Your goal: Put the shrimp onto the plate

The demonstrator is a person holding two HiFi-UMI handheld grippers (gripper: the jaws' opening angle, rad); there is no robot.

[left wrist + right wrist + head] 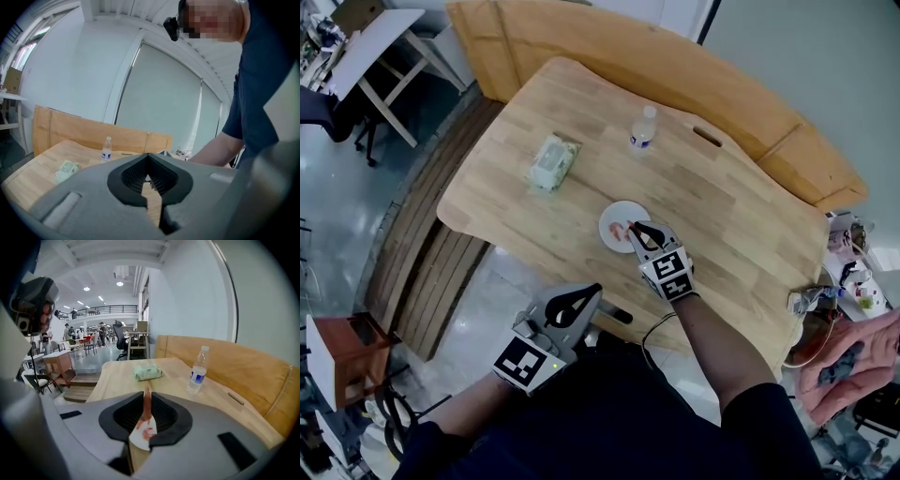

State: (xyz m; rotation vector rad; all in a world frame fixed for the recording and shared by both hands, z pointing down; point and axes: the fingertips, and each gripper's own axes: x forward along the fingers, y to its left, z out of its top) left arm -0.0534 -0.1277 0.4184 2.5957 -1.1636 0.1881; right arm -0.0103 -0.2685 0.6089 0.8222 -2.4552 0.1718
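Note:
On the wooden table (731,234) stands a small white plate (614,223) near the front edge. My right gripper (635,228) hangs over the plate's right side, shut on an orange-red shrimp (147,408) that dangles upright between its jaws just above the plate (138,441). A second shrimp (149,432) lies curled on the plate. My left gripper (592,291) is off the table, in front of its near edge and below the plate, jaws shut with nothing between them; the left gripper (149,158) view looks across the tabletop.
A water bottle (644,128) stands at the table's far side, and a green wipes pack (553,160) lies at the far left. A curved wooden backboard (750,112) rises behind the table. Clutter sits at the right end (853,281).

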